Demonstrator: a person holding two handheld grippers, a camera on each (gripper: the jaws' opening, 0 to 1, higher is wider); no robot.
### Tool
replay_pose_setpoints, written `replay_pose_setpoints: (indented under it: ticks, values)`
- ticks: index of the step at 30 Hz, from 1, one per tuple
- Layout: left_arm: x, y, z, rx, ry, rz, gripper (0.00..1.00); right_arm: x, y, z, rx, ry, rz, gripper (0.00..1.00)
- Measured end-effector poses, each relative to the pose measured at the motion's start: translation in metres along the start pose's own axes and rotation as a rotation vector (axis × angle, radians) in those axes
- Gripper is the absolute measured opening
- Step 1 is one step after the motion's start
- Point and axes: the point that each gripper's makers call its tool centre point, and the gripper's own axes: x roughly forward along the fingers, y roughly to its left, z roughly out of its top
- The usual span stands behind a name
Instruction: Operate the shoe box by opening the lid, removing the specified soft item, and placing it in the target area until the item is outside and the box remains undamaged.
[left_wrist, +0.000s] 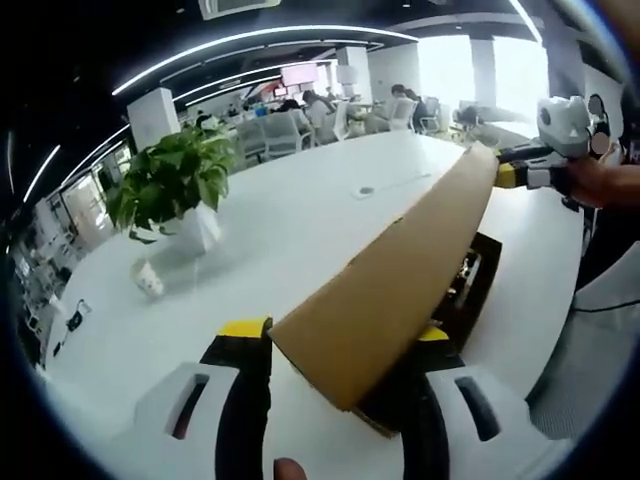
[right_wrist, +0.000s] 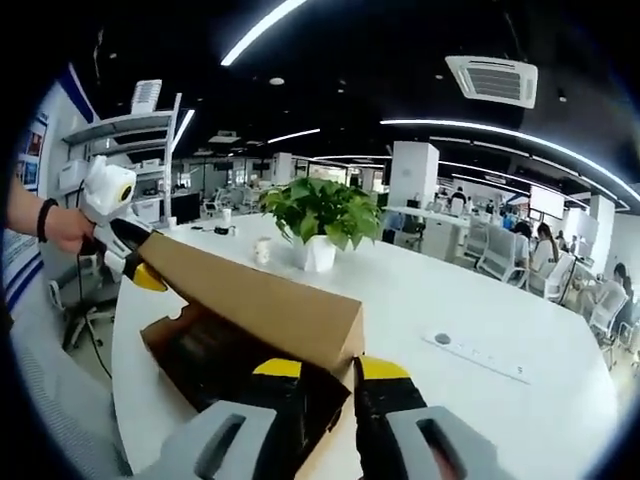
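Observation:
A brown cardboard shoe box (right_wrist: 165, 345) sits on the white table (right_wrist: 470, 420) with its lid (right_wrist: 250, 295) lifted off the top, one end at each gripper. My right gripper (right_wrist: 330, 368) is shut on the near corner of the lid. My left gripper (left_wrist: 338, 335) is shut on the other end of the lid (left_wrist: 400, 280), which runs away from it toward the right gripper (left_wrist: 520, 175), held by a hand. The left gripper (right_wrist: 135, 260) appears at the lid's far end. The box interior (right_wrist: 225, 365) is dark and its contents are hard to make out.
A potted green plant (right_wrist: 318, 215) in a white pot and a small paper cup (right_wrist: 262, 250) stand further along the table. A flat socket panel (right_wrist: 480, 355) lies in the tabletop. Office chairs and people sit at the back.

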Motion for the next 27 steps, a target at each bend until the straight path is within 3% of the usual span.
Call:
replay_pose_setpoints:
  ticks: [11,27]
  values:
    - [-0.001,0.001,0.001,0.002,-0.002,-0.003,0.46,0.003,-0.008,-0.001,0.003,0.002,-0.044,0.02]
    - [-0.002,0.009,0.006,-0.019,-0.025,0.024,0.4,0.008,-0.015,0.006,-0.022,0.0,-0.092,0.0]
